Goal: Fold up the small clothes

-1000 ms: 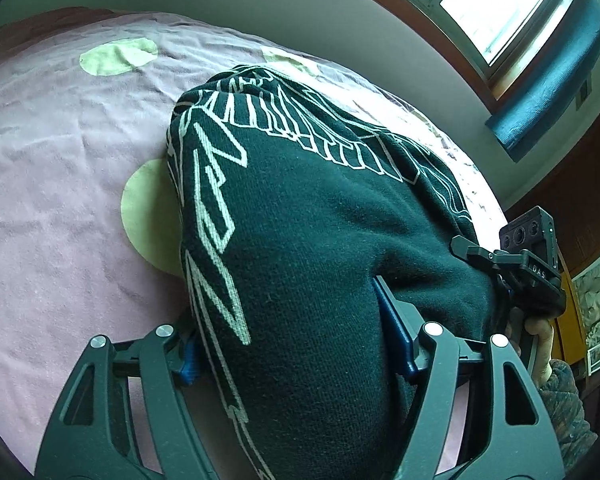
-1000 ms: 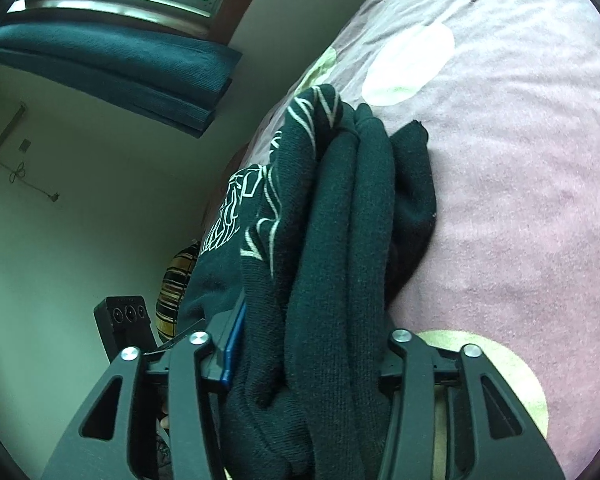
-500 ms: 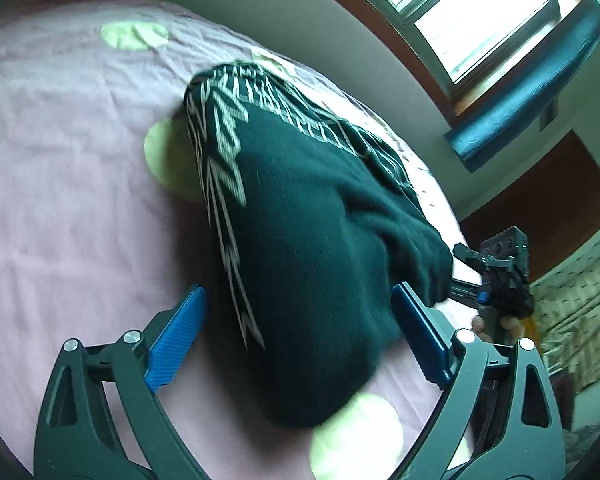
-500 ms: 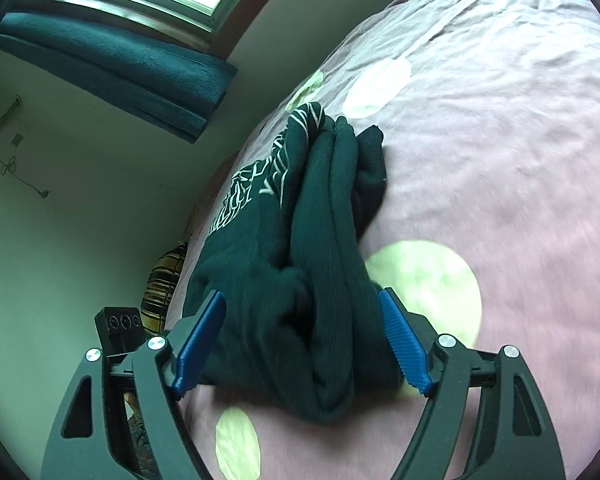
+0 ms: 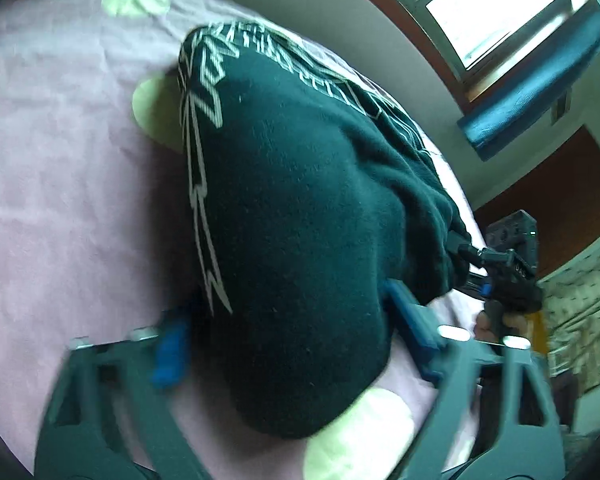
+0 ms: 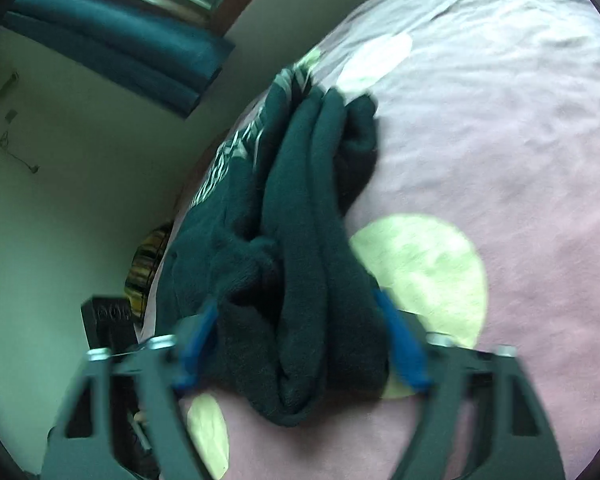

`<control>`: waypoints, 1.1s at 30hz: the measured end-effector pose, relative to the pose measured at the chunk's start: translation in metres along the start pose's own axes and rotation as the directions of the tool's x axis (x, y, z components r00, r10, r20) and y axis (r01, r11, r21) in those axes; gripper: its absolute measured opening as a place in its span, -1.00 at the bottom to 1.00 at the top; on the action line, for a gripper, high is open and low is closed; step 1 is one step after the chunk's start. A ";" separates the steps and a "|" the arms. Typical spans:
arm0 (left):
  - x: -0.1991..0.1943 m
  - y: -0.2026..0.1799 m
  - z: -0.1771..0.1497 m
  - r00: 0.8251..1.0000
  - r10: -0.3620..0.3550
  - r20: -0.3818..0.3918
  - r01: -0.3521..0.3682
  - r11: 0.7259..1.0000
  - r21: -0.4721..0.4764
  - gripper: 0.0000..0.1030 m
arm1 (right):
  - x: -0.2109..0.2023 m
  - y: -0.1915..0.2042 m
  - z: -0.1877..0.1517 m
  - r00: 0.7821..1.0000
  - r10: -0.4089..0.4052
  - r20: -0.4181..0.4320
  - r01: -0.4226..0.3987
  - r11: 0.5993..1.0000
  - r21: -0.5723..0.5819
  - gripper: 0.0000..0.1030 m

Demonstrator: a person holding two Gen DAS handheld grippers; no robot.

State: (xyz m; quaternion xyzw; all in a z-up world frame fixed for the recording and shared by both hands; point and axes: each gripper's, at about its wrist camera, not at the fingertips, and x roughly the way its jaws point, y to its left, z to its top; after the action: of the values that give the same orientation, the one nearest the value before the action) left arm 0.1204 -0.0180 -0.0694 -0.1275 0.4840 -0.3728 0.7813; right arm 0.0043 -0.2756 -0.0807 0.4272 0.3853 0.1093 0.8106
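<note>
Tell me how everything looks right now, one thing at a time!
sweater: folded into a thick bundle, lying on the bed sheet.
left gripper: jaws have just been closing, pads pressed against the sweater.
right gripper: jaws have just been closing, pads pressed against the sweater.
bed sheet: spread out, slightly wrinkled.
blind: rolled up.

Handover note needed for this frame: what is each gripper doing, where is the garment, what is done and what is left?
Left gripper: jaws have just been closing on the near end of the dark green knit sweater with white line pattern.
Right gripper: likewise closing on the sweater's bunched layered end.
Sweater lies folded into a thick bundle on the pink bedsheet with pale green dots.
Left: confirm both grips, finish or tidy the fold.
</note>
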 end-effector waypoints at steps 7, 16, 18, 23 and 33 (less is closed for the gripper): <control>-0.027 -0.006 0.014 1.000 -0.029 -0.004 0.028 0.994 -0.110 0.05 | -0.020 -0.013 -0.012 0.971 0.240 -0.015 -0.230 0.944 0.235 -0.32; -0.033 -0.013 -0.018 0.993 0.093 -0.067 -0.095 0.995 -0.034 0.06 | -0.037 0.004 -0.058 0.980 0.193 -0.053 -0.181 0.968 0.173 -0.50; -0.030 -0.006 -0.020 0.995 0.078 -0.059 -0.082 0.995 -0.058 0.07 | -0.032 -0.005 -0.065 0.985 0.169 -0.047 -0.158 0.972 0.171 -0.50; -0.030 -0.009 -0.023 0.994 0.103 -0.028 -0.105 0.993 -0.047 0.11 | -0.026 -0.015 -0.066 0.982 0.186 -0.033 -0.178 0.969 0.173 -0.50; -0.030 -0.002 -0.027 0.997 0.078 -0.002 -0.078 0.995 -0.062 0.19 | -0.027 -0.016 -0.069 0.975 0.222 -0.012 -0.216 0.960 0.180 -0.49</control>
State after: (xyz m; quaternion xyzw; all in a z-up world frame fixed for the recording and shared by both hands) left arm 0.0891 0.0060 -0.0621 -0.1328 0.4998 -0.3267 0.7911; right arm -0.0659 -0.2573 -0.1025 0.5360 0.3566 0.1703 0.7460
